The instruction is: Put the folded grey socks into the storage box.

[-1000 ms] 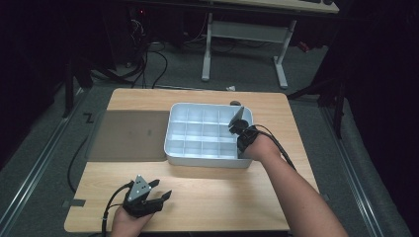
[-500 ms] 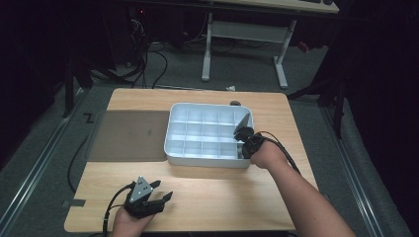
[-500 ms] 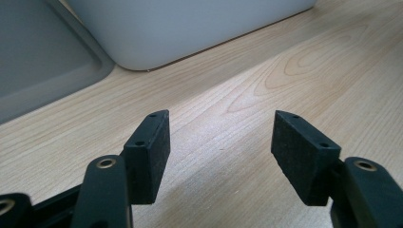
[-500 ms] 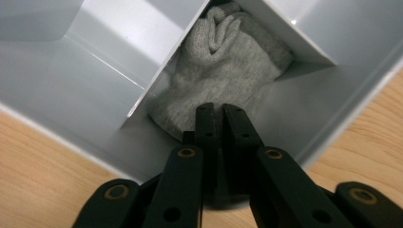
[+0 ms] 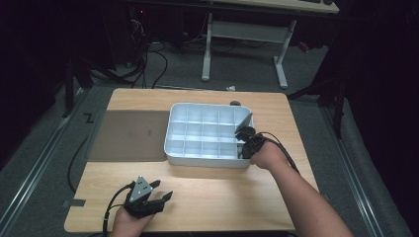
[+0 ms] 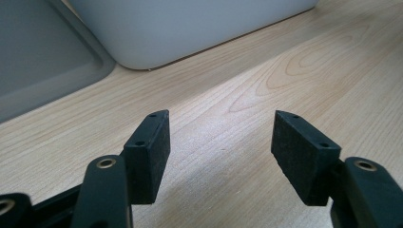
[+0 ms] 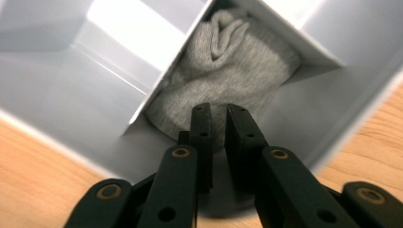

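A white divided tray [image 5: 202, 160] stands in the middle of the wooden table. At its near right corner, my right gripper [image 5: 243, 145] reaches into a compartment. In the right gripper view a rolled grey sock [image 7: 228, 66] lies in that compartment between white dividers [image 7: 157, 80]. The right gripper [image 7: 218, 118] has its jaws almost together, pinching the sock's near edge. My left gripper [image 5: 162, 190] rests low over the table's front left, open and holding nothing. In the left gripper view its jaws [image 6: 221, 137] stand wide apart over bare wood.
A flat grey mat [image 5: 128, 136] lies left of the tray, and its corner [image 6: 38, 61] sits beside the tray's wall [image 6: 190, 23]. A small dark object [image 5: 235, 103] lies behind the tray. Cables trail from both grippers.
My right gripper has shifted slightly toward me and to the right along the tray's right end. The left gripper has stayed put.
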A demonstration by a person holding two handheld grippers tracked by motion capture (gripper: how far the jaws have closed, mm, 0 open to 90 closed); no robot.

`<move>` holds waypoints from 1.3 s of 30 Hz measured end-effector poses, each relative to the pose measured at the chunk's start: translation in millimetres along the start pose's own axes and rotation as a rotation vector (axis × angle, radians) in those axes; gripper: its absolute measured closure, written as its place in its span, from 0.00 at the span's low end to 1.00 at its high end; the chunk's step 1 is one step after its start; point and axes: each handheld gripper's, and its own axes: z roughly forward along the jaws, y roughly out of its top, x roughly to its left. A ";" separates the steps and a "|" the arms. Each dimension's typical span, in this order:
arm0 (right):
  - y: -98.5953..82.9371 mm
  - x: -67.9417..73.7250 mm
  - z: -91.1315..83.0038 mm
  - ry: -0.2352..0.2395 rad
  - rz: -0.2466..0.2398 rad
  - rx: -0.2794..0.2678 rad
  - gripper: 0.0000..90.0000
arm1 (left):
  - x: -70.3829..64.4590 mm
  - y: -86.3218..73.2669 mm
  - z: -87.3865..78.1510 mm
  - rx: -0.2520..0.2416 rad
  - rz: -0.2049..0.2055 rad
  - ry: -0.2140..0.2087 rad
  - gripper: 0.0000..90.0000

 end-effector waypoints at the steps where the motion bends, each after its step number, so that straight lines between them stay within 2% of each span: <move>1: -0.2 -0.6 -3.1 0.001 -0.001 -0.012 0.90 | 0.0 0.1 -0.2 0.002 0.002 0.000 0.43; 2: -0.6 -0.5 -7.3 0.001 0.014 -0.023 0.89 | -0.1 0.2 -0.5 0.002 0.002 0.000 0.43; 5: -1.6 -3.1 -17.5 0.007 0.009 -0.068 0.87 | -0.3 0.2 -0.7 -0.002 -0.002 0.001 0.43; 6: -2.5 -3.5 -21.0 0.007 0.023 -0.078 0.87 | -0.2 0.3 -0.9 -0.001 -0.003 0.001 0.43; 8: -2.9 -4.8 -22.6 0.009 0.015 -0.084 0.86 | 0.1 0.3 -1.1 -0.001 -0.003 0.002 0.43; 14: -9.4 -12.0 -32.8 0.022 0.034 -0.139 0.78 | 1.4 0.8 -1.0 -0.001 -0.010 -0.002 0.43; 17: -10.9 -13.7 -34.0 0.021 0.032 -0.150 0.77 | 0.9 1.0 -0.5 0.001 -0.010 -0.004 0.43; 19: -13.0 -14.1 -35.7 0.028 0.053 -0.159 0.76 | 0.8 1.7 -0.6 0.000 -0.011 -0.007 0.44; 22: -17.0 -16.8 -37.3 0.029 0.040 -0.183 0.74 | 0.9 2.2 -0.2 -0.003 -0.014 -0.006 0.44; 29: -25.4 -21.3 -41.1 0.037 0.052 -0.217 0.69 | 2.2 2.0 0.1 -0.003 -0.022 -0.004 0.44; 30: -29.3 -23.6 -42.5 0.043 0.052 -0.242 0.67 | 2.6 2.0 -0.3 -0.004 -0.022 -0.003 0.44; 39: -43.3 -22.3 -44.4 0.056 0.032 -0.314 0.62 | 2.7 1.6 1.1 0.000 -0.027 0.000 0.44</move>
